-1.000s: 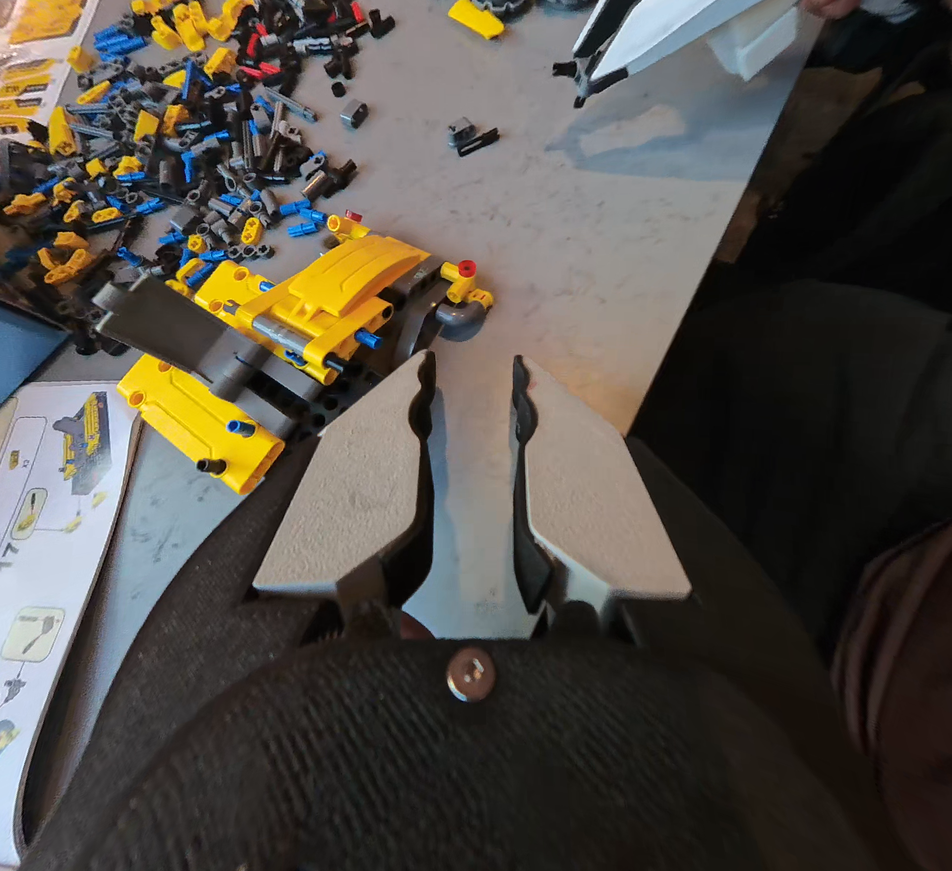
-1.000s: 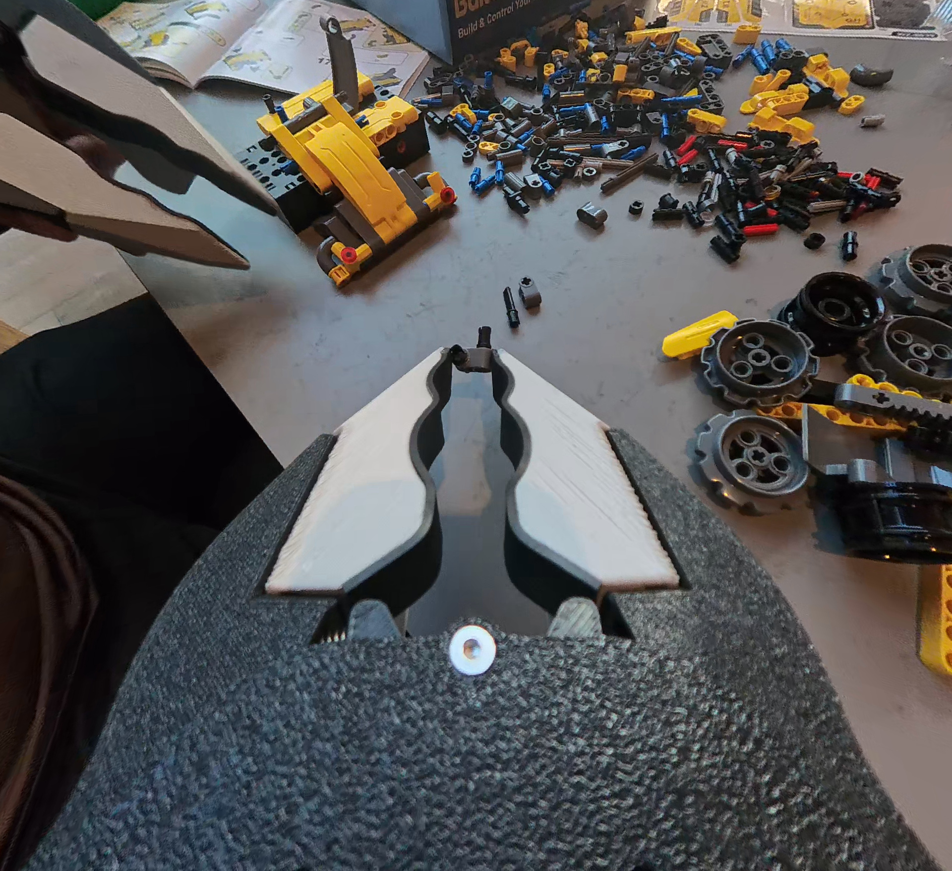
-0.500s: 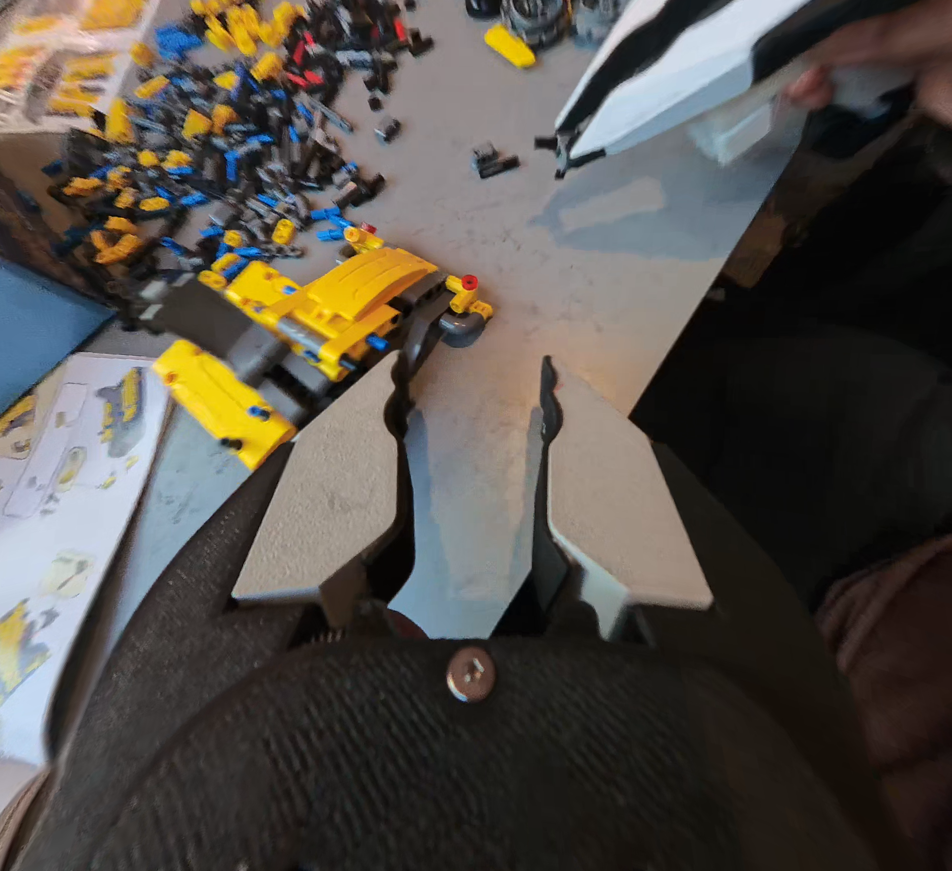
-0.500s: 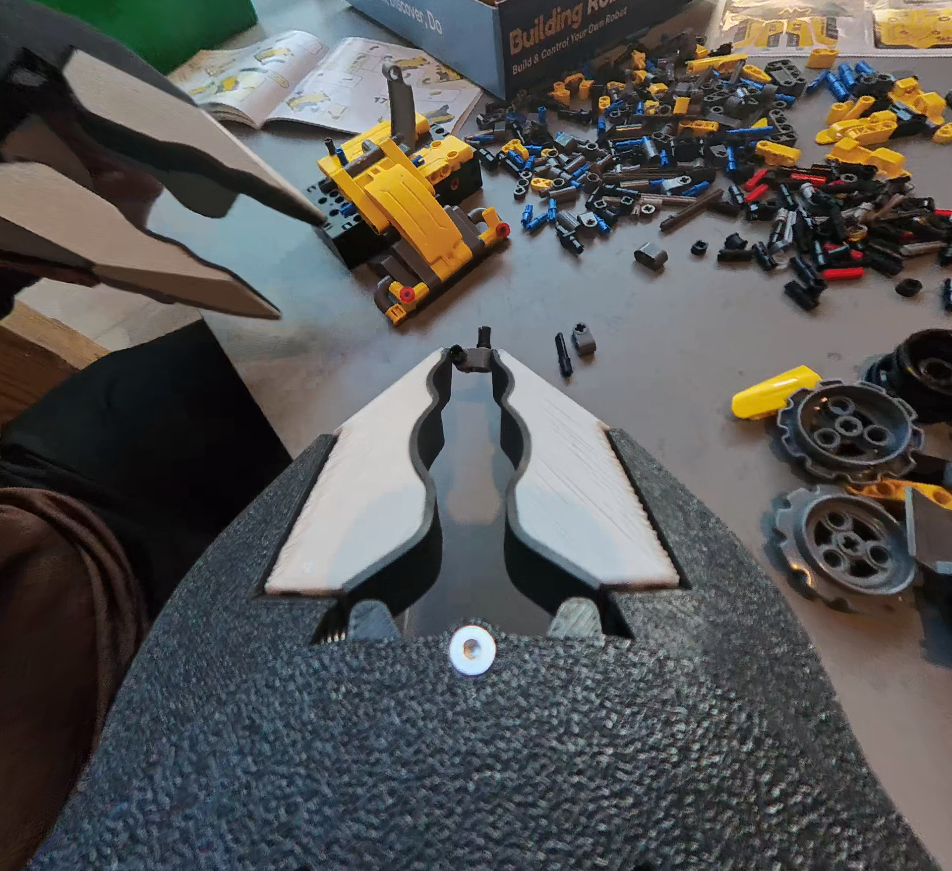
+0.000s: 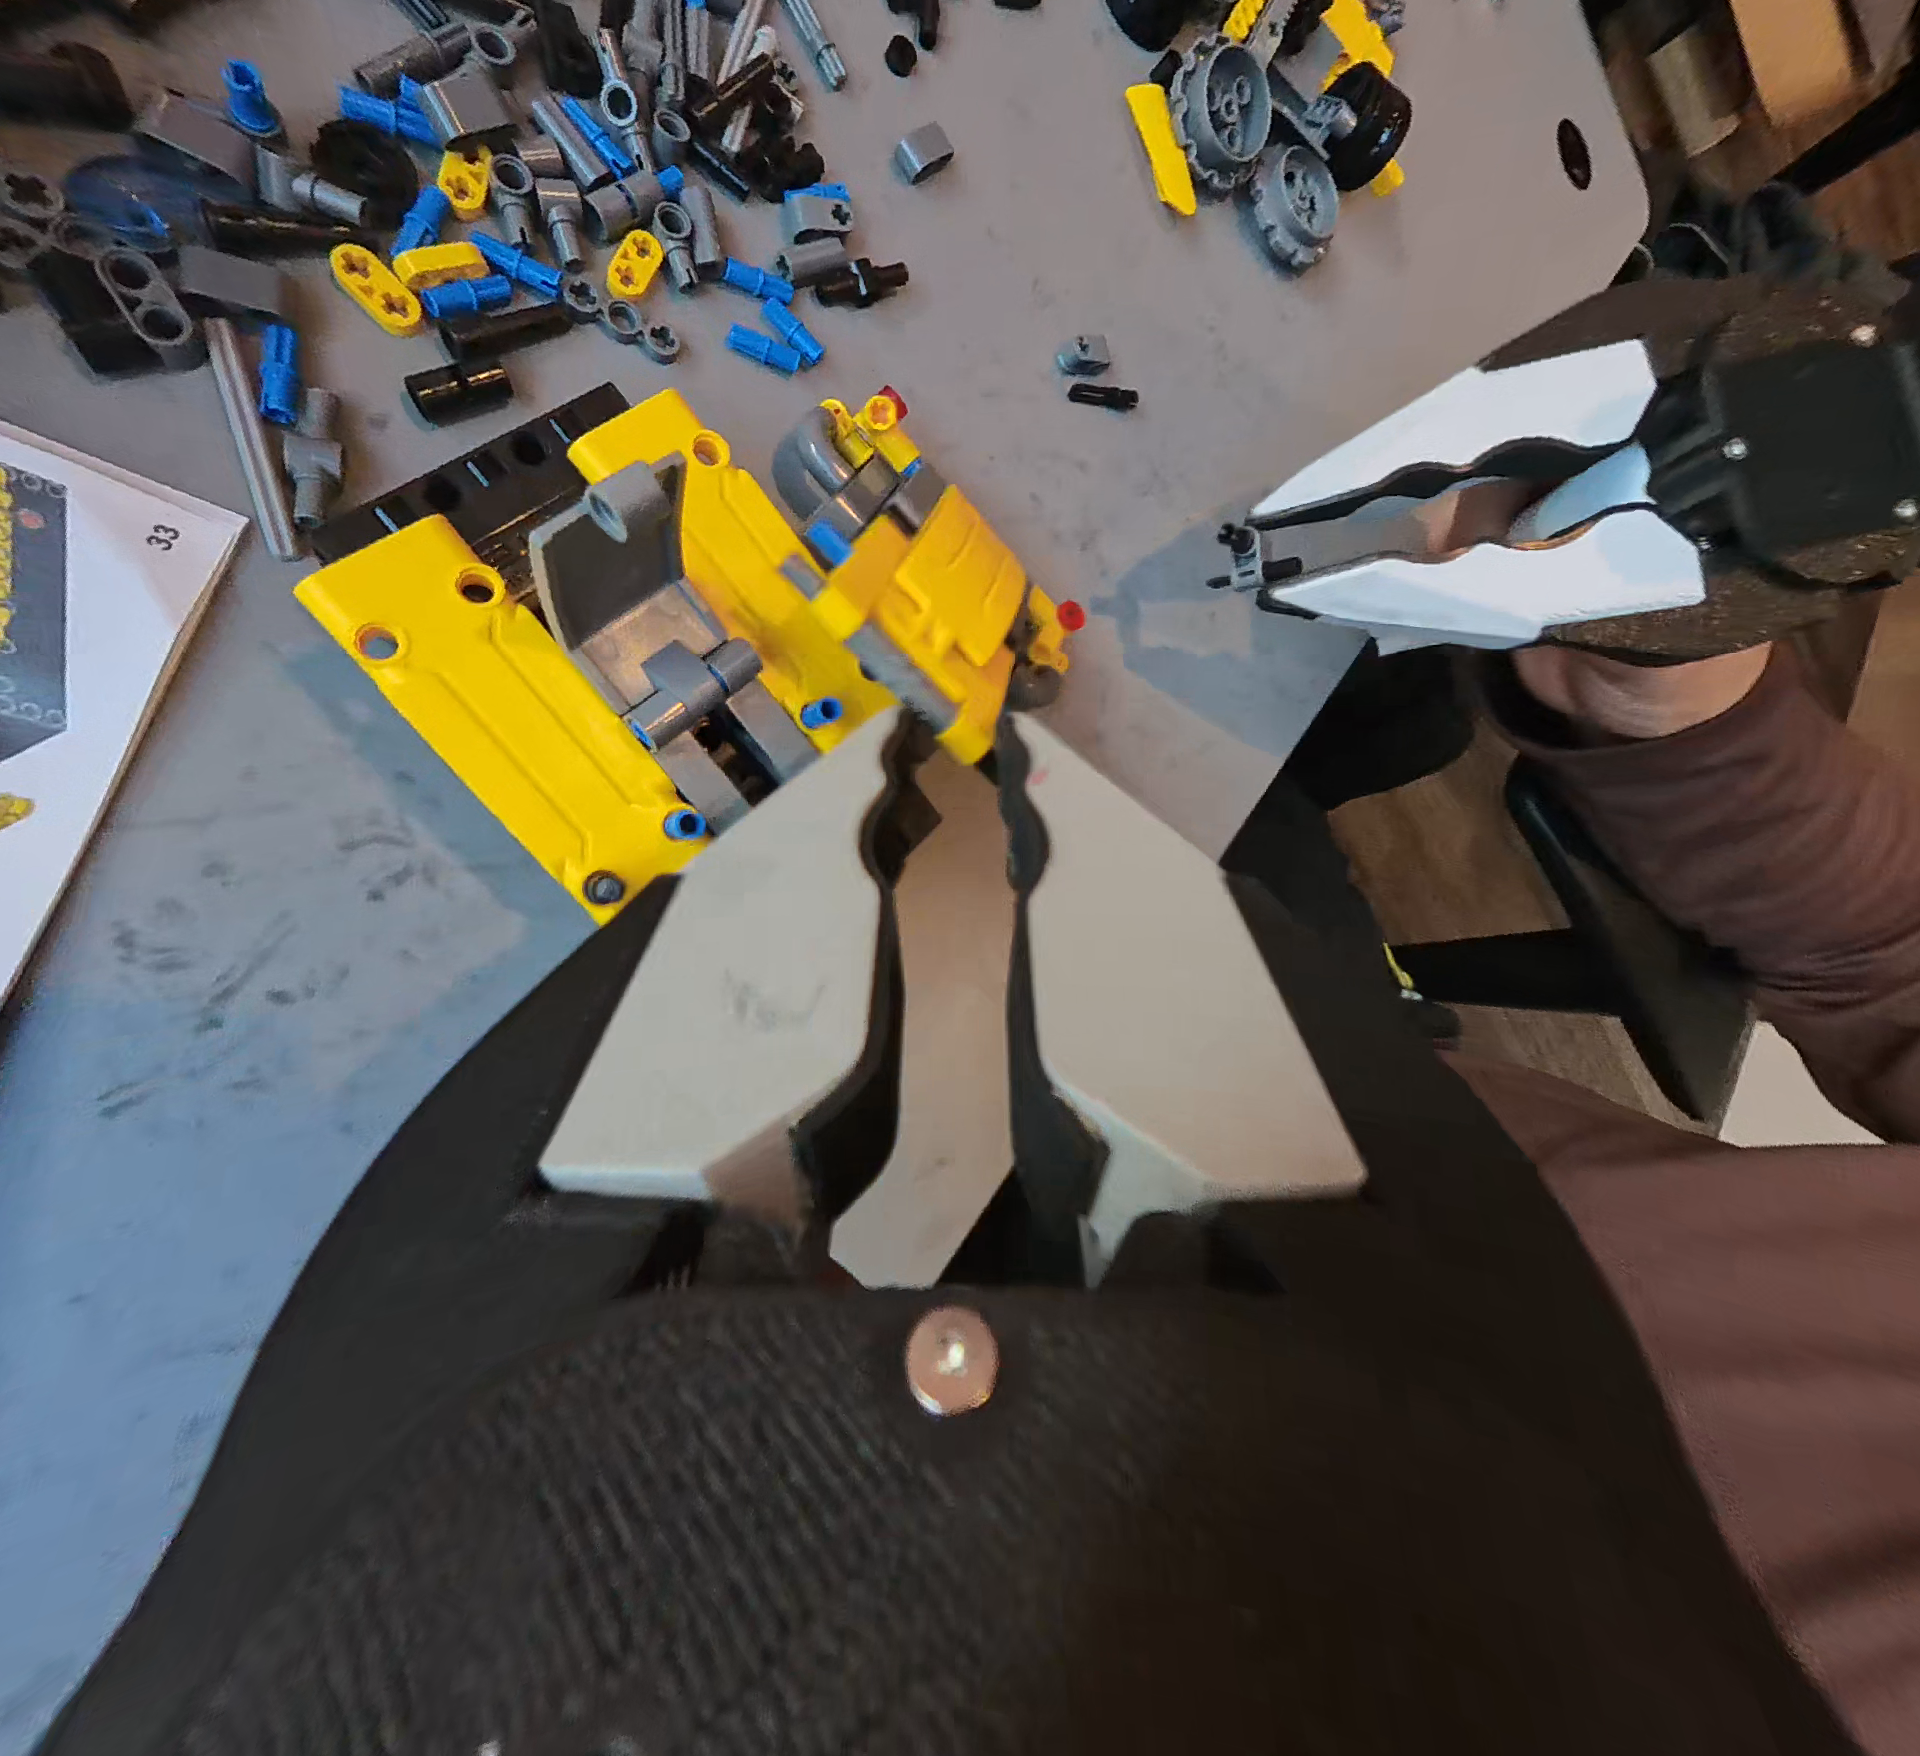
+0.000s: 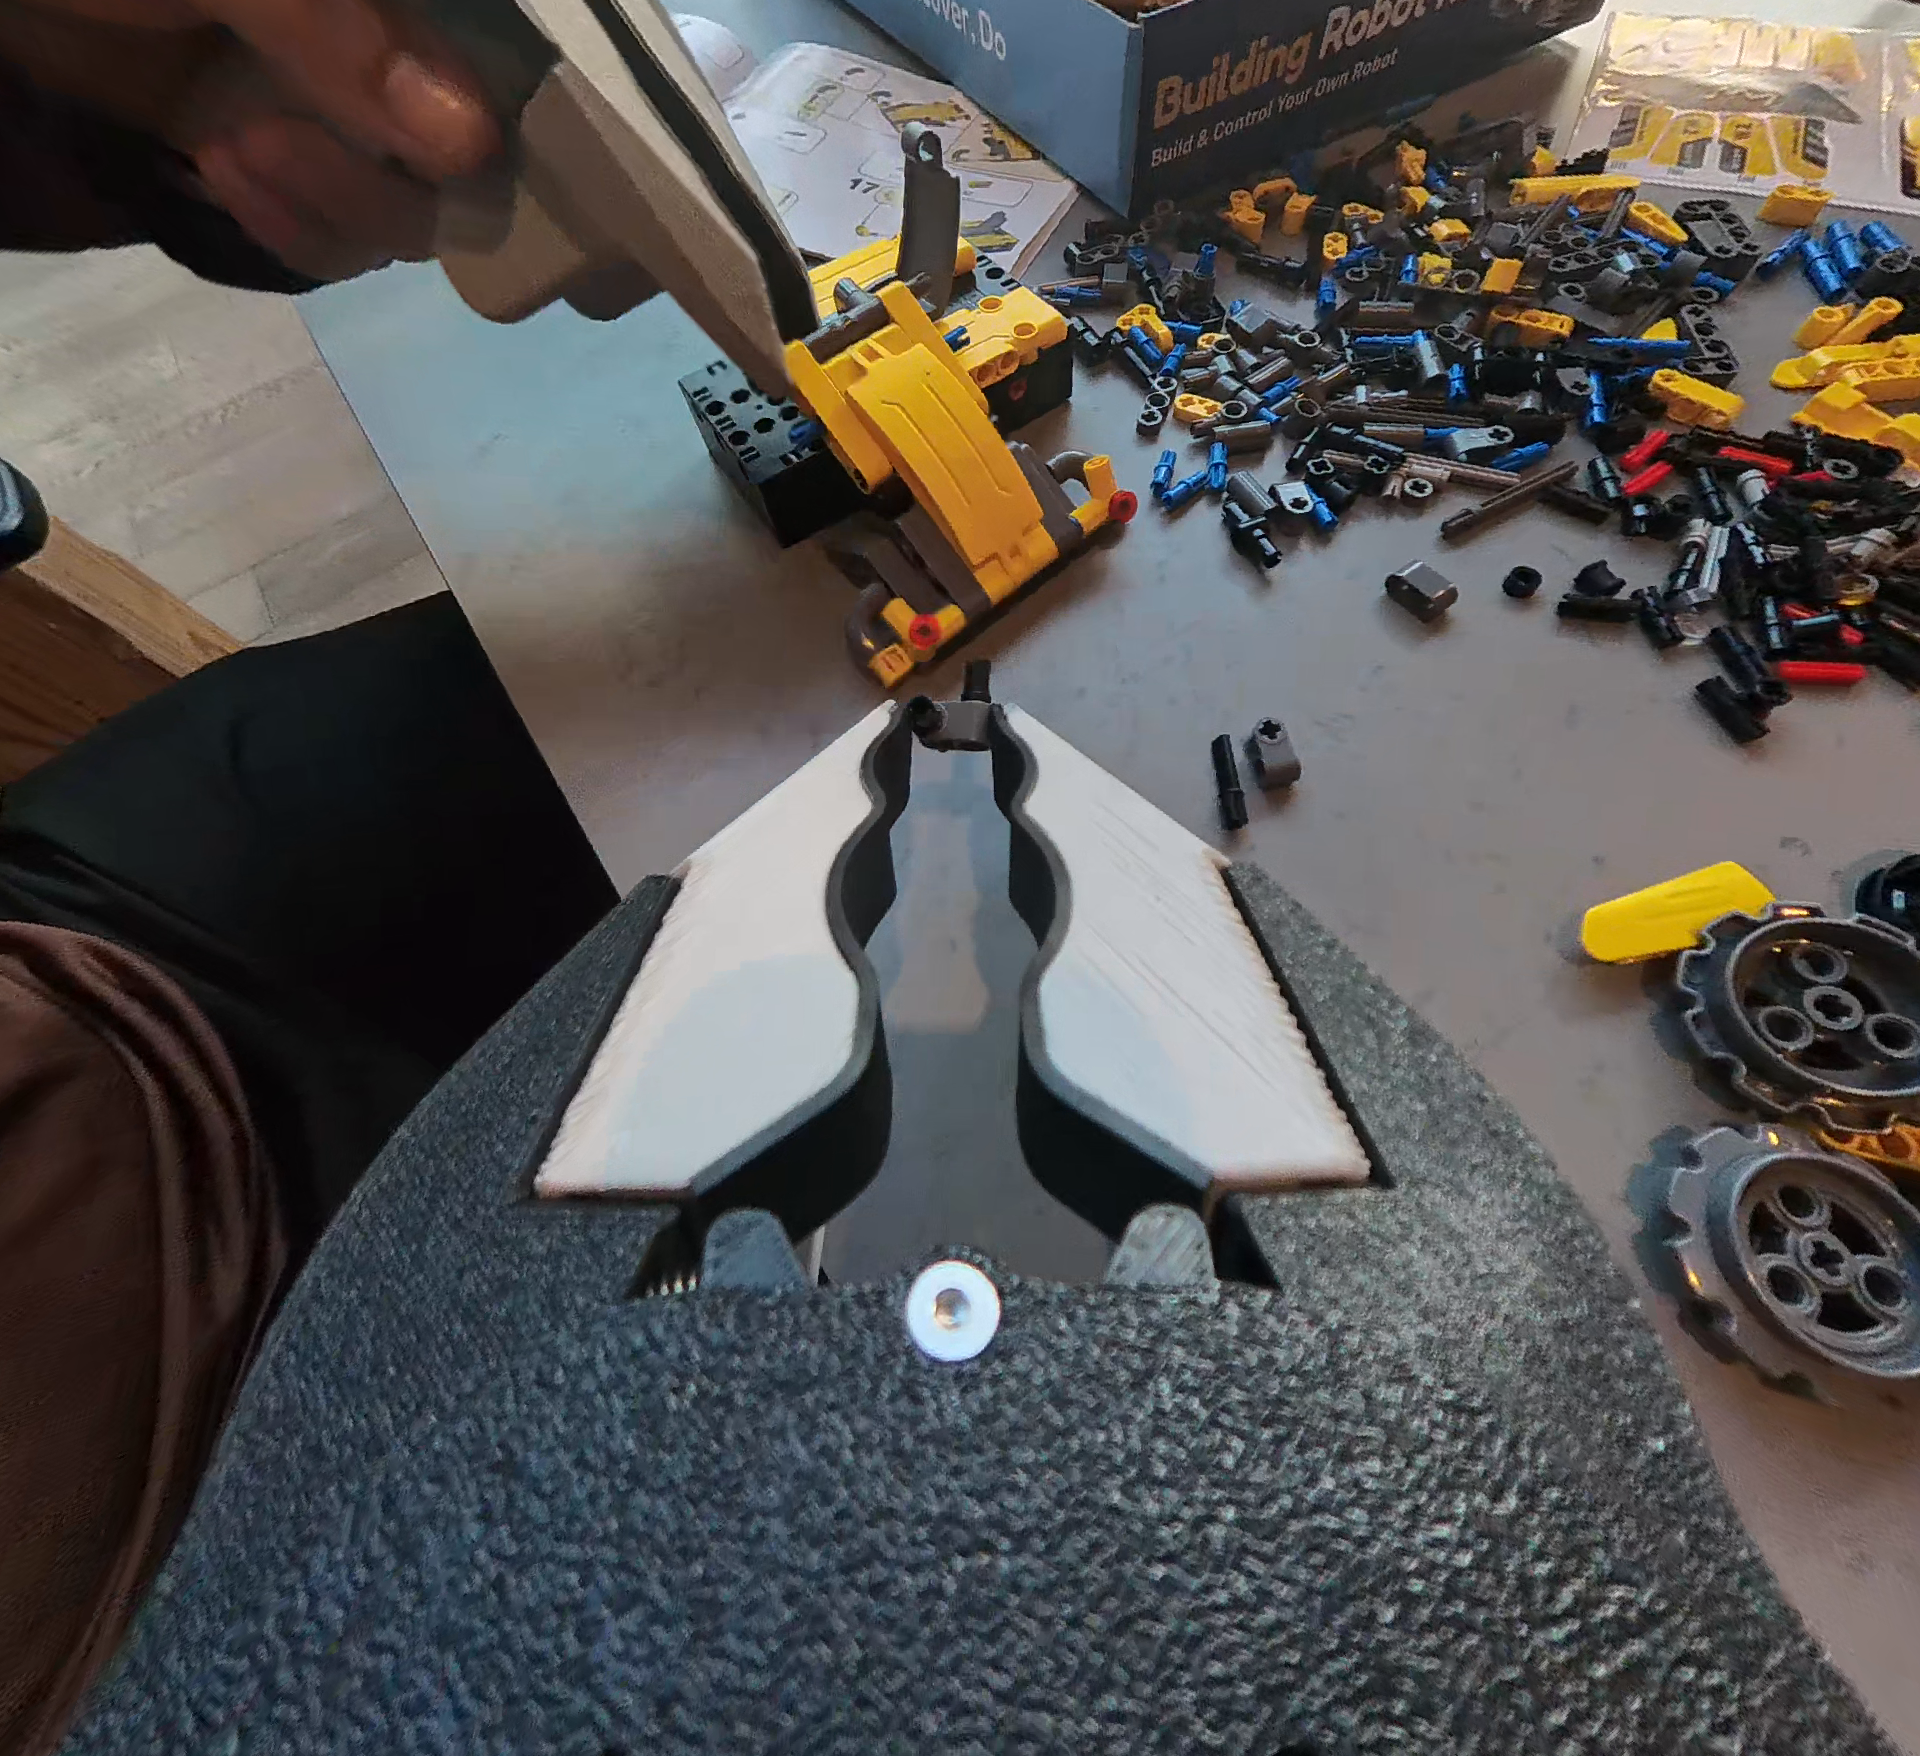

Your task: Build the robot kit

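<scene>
A partly built yellow, grey and black brick model lies on the grey table. It also shows in the right wrist view. My left gripper has its tips closed on the model's near yellow edge. From the right wrist view it comes down onto the model's left side. My right gripper is shut on a small grey connector with a black pin, held just short of the model's front end. It shows to the right of the model in the left wrist view.
A wide pile of loose bricks lies behind and right of the model. Grey gear wheels and a yellow curved piece sit at right. A blue box and a booklet lie beyond. A loose grey piece lies near my right tips. Tip to tip, the grippers are about 10 centimeters apart.
My left gripper moved forward over the model and its jaws narrowed from wide open onto the yellow edge. My right gripper carried its small connector closer to the model's front.
</scene>
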### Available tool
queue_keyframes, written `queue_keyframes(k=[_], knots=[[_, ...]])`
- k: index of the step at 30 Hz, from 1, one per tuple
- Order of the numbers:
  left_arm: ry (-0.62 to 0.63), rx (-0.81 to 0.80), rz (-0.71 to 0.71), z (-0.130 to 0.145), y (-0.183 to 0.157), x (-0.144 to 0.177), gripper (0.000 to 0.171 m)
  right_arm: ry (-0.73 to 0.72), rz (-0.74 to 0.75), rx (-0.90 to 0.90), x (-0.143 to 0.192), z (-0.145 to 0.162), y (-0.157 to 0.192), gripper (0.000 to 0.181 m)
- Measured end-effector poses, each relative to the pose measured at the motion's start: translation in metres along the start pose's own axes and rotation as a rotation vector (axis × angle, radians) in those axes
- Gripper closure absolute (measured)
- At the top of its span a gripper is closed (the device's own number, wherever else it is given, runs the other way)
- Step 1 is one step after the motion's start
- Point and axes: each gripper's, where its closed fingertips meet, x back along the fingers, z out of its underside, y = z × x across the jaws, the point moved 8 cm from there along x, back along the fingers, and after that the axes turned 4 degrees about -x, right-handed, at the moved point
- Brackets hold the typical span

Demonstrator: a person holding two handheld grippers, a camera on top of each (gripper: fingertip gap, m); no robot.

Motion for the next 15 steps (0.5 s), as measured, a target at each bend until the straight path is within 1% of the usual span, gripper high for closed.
queue_keyframes(k=[7,12,15], knots=[[0.042,-0.042,-0.004,0.005,-0.003,-0.003,0.163,-0.005,-0.018,0.015,0.002,-0.001,0.004,0.170],[0.135,-0.188,-0.002,-0.002,-0.018,0.019,0.164,-0.011,-0.033,0.008,0.004,-0.001,0.004,0.170],[0.150,-0.239,-0.044,-0.013,-0.017,0.035,0.164,-0.011,-0.032,0.006,0.004,-0.002,0.004,0.170]])
